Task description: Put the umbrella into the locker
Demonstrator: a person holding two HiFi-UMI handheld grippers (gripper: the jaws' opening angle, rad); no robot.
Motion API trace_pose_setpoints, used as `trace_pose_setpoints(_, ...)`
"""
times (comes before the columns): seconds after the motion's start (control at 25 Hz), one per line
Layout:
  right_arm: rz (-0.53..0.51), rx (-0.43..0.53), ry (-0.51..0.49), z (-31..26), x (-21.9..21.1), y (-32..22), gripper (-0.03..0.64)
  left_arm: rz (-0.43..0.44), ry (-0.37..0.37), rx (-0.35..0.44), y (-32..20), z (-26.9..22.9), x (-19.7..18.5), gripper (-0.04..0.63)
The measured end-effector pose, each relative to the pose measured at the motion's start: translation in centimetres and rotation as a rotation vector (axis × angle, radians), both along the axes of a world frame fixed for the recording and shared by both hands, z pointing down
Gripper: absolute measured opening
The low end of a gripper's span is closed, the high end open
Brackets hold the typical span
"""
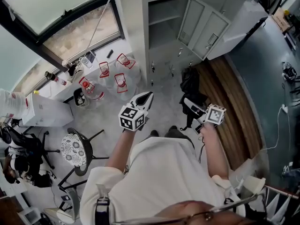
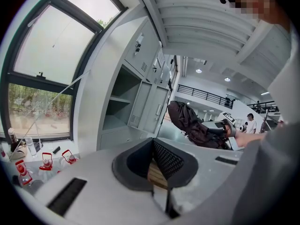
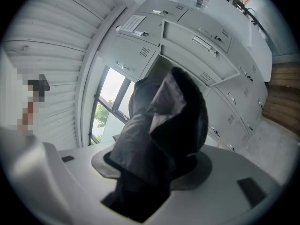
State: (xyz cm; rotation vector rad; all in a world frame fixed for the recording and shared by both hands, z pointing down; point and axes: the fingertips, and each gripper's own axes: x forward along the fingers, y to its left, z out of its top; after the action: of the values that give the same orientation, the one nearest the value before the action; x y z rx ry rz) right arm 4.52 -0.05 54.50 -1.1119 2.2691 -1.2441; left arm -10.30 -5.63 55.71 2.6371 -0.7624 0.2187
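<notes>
My right tongs (image 1: 190,104) are clamped on the folded black umbrella (image 3: 159,139), holding it out level toward the open locker (image 1: 161,20), ready, I judge, to slide onto a shelf. My left tongs (image 2: 153,142) are pressed together and empty, pointing at the locker beside the umbrella.

A tall window (image 1: 51,13) in a dark frame throws daylight onto a white sill (image 1: 105,48) and a pale speckled floor (image 1: 157,86). Large water bottles (image 1: 115,76) with red handles cluster on the floor below the sill, near a stool (image 1: 75,149) with a patterned round seat. Beside the window stands a bank of pale grey lockers (image 1: 220,13), one compartment (image 1: 164,15) open and its door (image 1: 206,29) swung out above a strip of wooden flooring (image 1: 234,111), with darker grey-blue flooring (image 1: 269,64) beyond, and overhead runs a ribbed white ceiling (image 2: 206,27) with small round lights (image 2: 198,71).
</notes>
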Motion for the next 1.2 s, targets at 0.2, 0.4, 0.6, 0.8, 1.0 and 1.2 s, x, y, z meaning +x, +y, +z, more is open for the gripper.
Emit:
trace_pose_setpoints(0.2,-0.006,0.000,0.001,0.4,1.4,-2.6,0.262,-0.029,-0.005,-0.010,-2.3,0.8,0.5,0.003)
trace_pose_setpoints(0.4,-0.021,-0.011,0.006,0.8,3.7,-5.8,0.261,-0.064,-0.010,-0.010,-4.7,0.7,2.1,0.003)
trace_pose_setpoints(0.6,-0.065,-0.007,0.034,1.2,6.2,-9.5,0.259,-0.103,-0.012,-0.019,-7.6,0.6,4.9,0.003)
trace_pose_setpoints(0.8,-0.116,-0.020,0.056,1.8,8.3,-13.3,0.259,-0.154,-0.016,-0.015,-10.5,0.3,7.6,0.003)
trace_pose_setpoints(1.0,-0.166,-0.017,0.106,2.6,9.7,-16.8,0.258,-0.230,-0.019,-0.024,-12.6,0.4,9.2,0.003)
trace_pose_setpoints(1.2,-0.193,0.002,0.150,3.1,11.0,-19.9,0.256,-0.302,-0.025,-0.027,-14.0,0.5,10.9,0.003)
